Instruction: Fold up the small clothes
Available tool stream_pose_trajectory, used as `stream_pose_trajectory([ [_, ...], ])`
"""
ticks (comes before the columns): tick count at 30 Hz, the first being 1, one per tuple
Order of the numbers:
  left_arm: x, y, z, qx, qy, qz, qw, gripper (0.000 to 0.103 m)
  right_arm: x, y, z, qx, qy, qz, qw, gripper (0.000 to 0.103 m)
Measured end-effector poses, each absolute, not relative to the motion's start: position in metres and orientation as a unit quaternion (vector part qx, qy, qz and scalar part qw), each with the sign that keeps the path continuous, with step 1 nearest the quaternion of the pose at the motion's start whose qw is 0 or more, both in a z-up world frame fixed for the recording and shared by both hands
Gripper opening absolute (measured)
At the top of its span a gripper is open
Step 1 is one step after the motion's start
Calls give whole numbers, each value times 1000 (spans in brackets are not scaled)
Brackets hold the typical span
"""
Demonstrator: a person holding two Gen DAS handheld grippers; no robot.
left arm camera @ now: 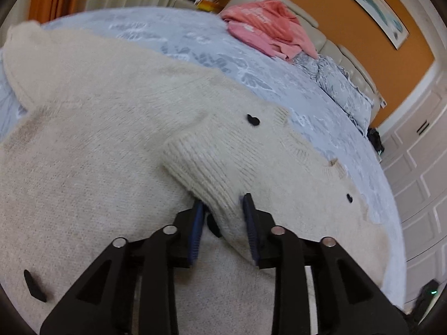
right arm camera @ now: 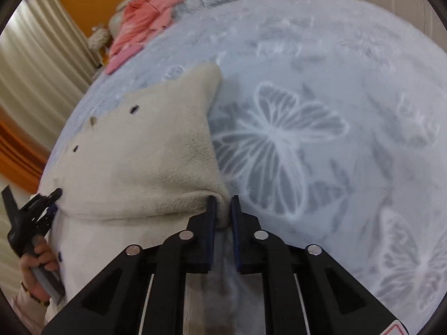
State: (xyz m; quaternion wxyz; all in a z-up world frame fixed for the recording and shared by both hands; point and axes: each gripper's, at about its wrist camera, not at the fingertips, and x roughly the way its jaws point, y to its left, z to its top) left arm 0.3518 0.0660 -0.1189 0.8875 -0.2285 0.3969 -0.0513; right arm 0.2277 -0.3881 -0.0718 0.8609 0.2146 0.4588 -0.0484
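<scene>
A cream knit cardigan [left arm camera: 111, 139] with dark buttons [left arm camera: 252, 120] lies spread on the bed. One sleeve is folded across its front. In the left wrist view the ribbed cuff [left arm camera: 206, 167] runs between the fingers of my left gripper [left arm camera: 223, 201], whose jaws stand apart and loose around it. In the right wrist view my right gripper [right arm camera: 223, 199] is shut on a raised fold at the cardigan's edge [right arm camera: 156, 150], with the knit pinched between the blue pads.
The bedspread [right arm camera: 321, 111] is pale blue with butterfly prints and extends far to the right of the cardigan. Pink clothes [left arm camera: 265, 25] are piled by the pillows [left arm camera: 343, 89] and headboard. A person's hand [right arm camera: 36, 265] is at the left edge of the right wrist view.
</scene>
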Motion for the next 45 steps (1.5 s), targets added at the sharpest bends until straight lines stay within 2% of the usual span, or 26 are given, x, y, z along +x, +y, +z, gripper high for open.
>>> stream_pose_trajectory([
  [5, 347, 77, -125, -264, 375, -73, 885, 30, 228, -392, -22, 223, 394, -53, 890, 28],
  [7, 344, 80, -127, -276, 367, -79, 885, 30, 253, -391, -16, 228, 395, -31, 890, 28],
  [12, 341, 86, -131, -299, 352, -94, 882, 30, 341, -374, -42, 204, 453, 32, 867, 19],
  [13, 341, 85, -131, -297, 350, -94, 883, 30, 354, -375, -55, 191, 474, 17, 859, 13],
  [14, 341, 85, -132, -295, 350, -94, 884, 30, 370, -382, -75, 175, 500, -13, 848, 0],
  [15, 341, 84, -132, -294, 349, -94, 885, 31, 379, -394, -85, 192, 497, -19, 846, 0],
  [19, 341, 85, -134, -296, 346, -96, 885, 31, 370, -420, -61, 266, 447, -65, 851, 0],
  [21, 341, 86, -135, -297, 346, -97, 885, 30, 345, -415, -47, 273, 429, -56, 859, 15],
  [22, 341, 85, -135, -297, 345, -97, 885, 30, 330, -411, -44, 269, 427, -49, 862, 18],
  [23, 341, 85, -135, -297, 345, -97, 885, 30, 311, -405, -44, 259, 429, -40, 864, 30],
  [24, 341, 86, -135, -298, 346, -97, 885, 30, 297, -399, -45, 248, 433, -36, 866, 49],
  [25, 341, 86, -135, -297, 346, -97, 885, 30, 287, -393, -50, 236, 438, -37, 866, 57],
  [26, 341, 86, -135, -297, 346, -97, 885, 30, 285, -389, -53, 228, 445, -36, 865, 61],
  [32, 341, 86, -136, -297, 346, -97, 885, 30, 340, -390, -46, 207, 437, -36, 875, 62],
  [33, 341, 86, -136, -297, 345, -97, 885, 30, 362, -388, -51, 194, 457, -36, 867, 62],
  [34, 341, 86, -135, -297, 345, -96, 885, 30, 382, -388, -62, 189, 486, -30, 853, 53],
  [35, 341, 86, -136, -297, 345, -93, 886, 28, 394, -390, -71, 194, 500, -20, 844, 8],
  [37, 339, 89, -137, -302, 343, -89, 885, 21, 396, -396, -59, 209, 471, -12, 857, 7],
  [39, 339, 91, -138, -305, 341, -88, 885, 20, 389, -404, -48, 194, 435, -23, 879, 7],
  [42, 341, 88, -139, -297, 344, -89, 886, 20, 390, -434, -87, 215, 475, -46, 852, 7],
  [43, 341, 88, -139, -297, 345, -89, 886, 20, 388, -436, -85, 222, 468, -41, 855, 8],
  [45, 342, 88, -138, -297, 345, -88, 886, 20, 379, -434, -67, 241, 454, -26, 858, 18],
])
